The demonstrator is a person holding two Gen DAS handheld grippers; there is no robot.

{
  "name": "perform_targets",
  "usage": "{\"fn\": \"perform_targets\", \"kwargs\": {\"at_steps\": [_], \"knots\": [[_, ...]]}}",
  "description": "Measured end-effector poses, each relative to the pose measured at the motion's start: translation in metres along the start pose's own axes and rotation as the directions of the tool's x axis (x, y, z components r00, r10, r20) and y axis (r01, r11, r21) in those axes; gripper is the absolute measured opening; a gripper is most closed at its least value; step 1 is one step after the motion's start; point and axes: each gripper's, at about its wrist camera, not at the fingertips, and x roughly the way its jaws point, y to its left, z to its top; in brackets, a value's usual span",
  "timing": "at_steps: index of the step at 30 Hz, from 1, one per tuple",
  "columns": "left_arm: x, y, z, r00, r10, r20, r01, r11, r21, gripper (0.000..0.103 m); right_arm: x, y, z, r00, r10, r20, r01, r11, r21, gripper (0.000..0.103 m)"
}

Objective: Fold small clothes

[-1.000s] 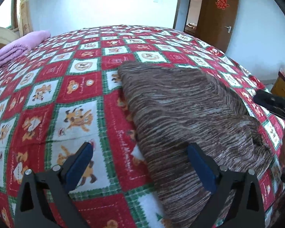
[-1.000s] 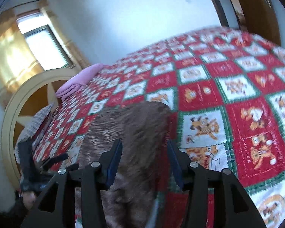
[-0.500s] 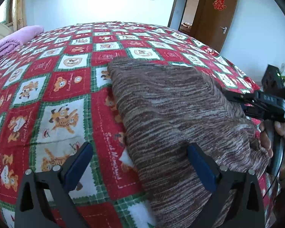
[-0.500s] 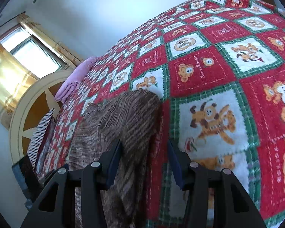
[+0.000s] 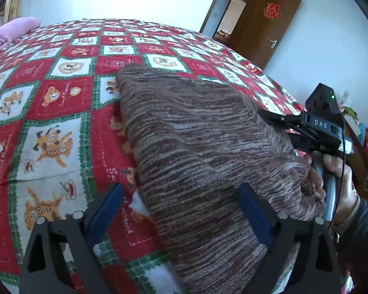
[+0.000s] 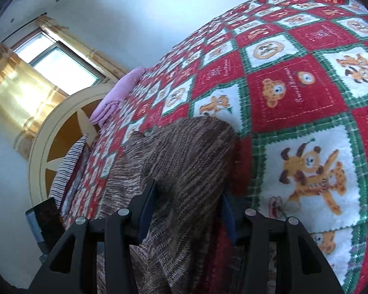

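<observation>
My left gripper [image 5: 179,210], jaws just narrowing, gapes over the sweater [image 5: 196,147] at the bed [image 5: 61,93] edge. My right gripper [image 6: 187,210] seems half-closed around a fold; pads possibly loose, so it may slip.

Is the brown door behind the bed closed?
No, the brown door stands open, and a further room shows through the doorway beside it.

Brown-streaked knit garment [image 5: 196,147] on red, green, white bear-patterned quilt [image 5: 61,93]; pink blanket [image 6: 125,85]

L + R grippers, both tilting down
L gripper [image 5: 180,207] jaws wide, just been closing some; R gripper [image 6: 187,208] jaws sitting half apart.
</observation>
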Motion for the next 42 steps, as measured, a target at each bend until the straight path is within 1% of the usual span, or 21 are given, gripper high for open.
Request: {"fn": "perform_targets", "kwargs": {"at_steps": [1,3,4,5,6,7,8,9,11,14,16,17,20,23,27,29,33,35,39,42], "knots": [[0.0,-0.001,0.0,1.0,-0.003,-0.002,0.003,1.0,0.005,0.089,0.0,-0.001,0.0,1.0,0.005,0.001,-0.005,1.0,0.004,0.05],[0.002,-0.004,-0.001,1.0,-0.005,-0.007,0.005,1.0,0.018,0.087,0.001,-0.001,0.0,1.0,0.012,0.01,-0.012,1.0,0.007,0.048],[0.002,-0.004,-0.001,1.0,-0.006,-0.009,0.006,1.0,0.022,0.085,0.001,0.0,-0.001,1.0,0.008,0.015,-0.008,1.0,0.004,0.04],[0.002,-0.005,-0.001,1.0,-0.006,-0.009,0.006,1.0,0.025,0.084,0.003,0.001,-0.001,1.0,0.001,0.008,-0.001,1.0,-0.003,0.034],[0.001,-0.005,-0.002,1.0,-0.007,-0.008,0.007,1.0,0.024,0.084,0.005,0.003,-0.002,1.0,-0.013,0.004,0.013,1.0,-0.014,0.03],[0.001,-0.005,-0.002,1.0,-0.01,-0.008,0.01,1.0,0.024,0.08,0.005,0.005,-0.003,1.0,-0.017,0.006,0.017,1.0,-0.023,0.029],[0.001,-0.006,-0.002,1.0,-0.017,-0.008,0.017,1.0,0.026,0.077,0.005,0.006,-0.003,1.0,-0.016,0.006,0.017,0.999,-0.027,0.028],[0.0,-0.006,-0.003,1.0,-0.016,-0.007,0.016,0.999,0.029,0.076,0.004,0.004,-0.003,1.0,-0.015,0.006,0.015,1.0,-0.024,0.027],[-0.001,-0.008,-0.004,1.0,-0.012,-0.003,0.012,0.999,0.038,0.069,0.005,0.003,-0.002,1.0,-0.012,0.005,0.012,1.0,-0.016,0.027],[-0.001,-0.013,-0.005,1.0,-0.001,0.003,0.001,0.998,0.06,0.062,0.005,0.002,-0.003,1.0,0.012,-0.008,-0.013,1.0,-0.023,0.027],[-0.001,-0.015,-0.005,1.0,0.008,0.005,-0.008,0.997,0.074,0.058,0.004,0.004,-0.003,1.0,0.008,-0.002,-0.008,1.0,-0.03,0.024],[-0.001,-0.017,-0.005,1.0,0.019,0.008,-0.02,0.996,0.084,0.053,0.004,0.004,-0.004,1.0,0.006,0.001,-0.006,0.999,-0.037,0.024],[-0.003,-0.023,-0.005,0.998,0.053,0.019,-0.055,0.992,0.113,0.046,0.003,0.005,-0.005,1.0,-0.001,0.01,0.001,0.999,-0.042,0.023],[-0.004,-0.034,-0.006,0.993,0.112,0.031,-0.115,0.979,0.166,0.041,0.002,0.006,-0.006,1.0,-0.014,0.017,0.015,0.999,-0.051,0.022],[-0.005,-0.043,-0.008,0.986,0.163,0.046,-0.169,0.963,0.212,0.036,0.001,0.009,-0.008,0.999,-0.034,0.034,0.036,0.997,-0.067,0.021],[-0.005,-0.045,-0.008,0.983,0.175,0.05,-0.182,0.957,0.226,0.034,0.001,0.011,-0.009,0.998,-0.053,0.039,0.056,0.995,-0.077,0.02],[-0.01,-0.047,-0.006,0.982,0.185,0.038,-0.188,0.949,0.252,0.03,0.0,0.021,-0.011,0.994,-0.104,0.041,0.108,0.988,-0.108,0.019],[-0.015,-0.046,-0.005,0.983,0.18,0.03,-0.181,0.951,0.251,0.027,-0.003,0.026,-0.013,0.992,-0.118,0.046,0.123,0.986,-0.111,0.019],[-0.026,-0.048,-0.006,0.983,0.177,0.038,-0.181,0.95,0.254,0.025,-0.015,0.038,-0.016,0.991,-0.103,0.079,0.112,0.987,-0.113,0.018],[-0.037,-0.051,-0.007,0.984,0.174,0.047,-0.18,0.95,0.256,0.024,-0.02,0.049,-0.02,0.991,-0.101,0.085,0.111,0.987,-0.117,0.018]]}}
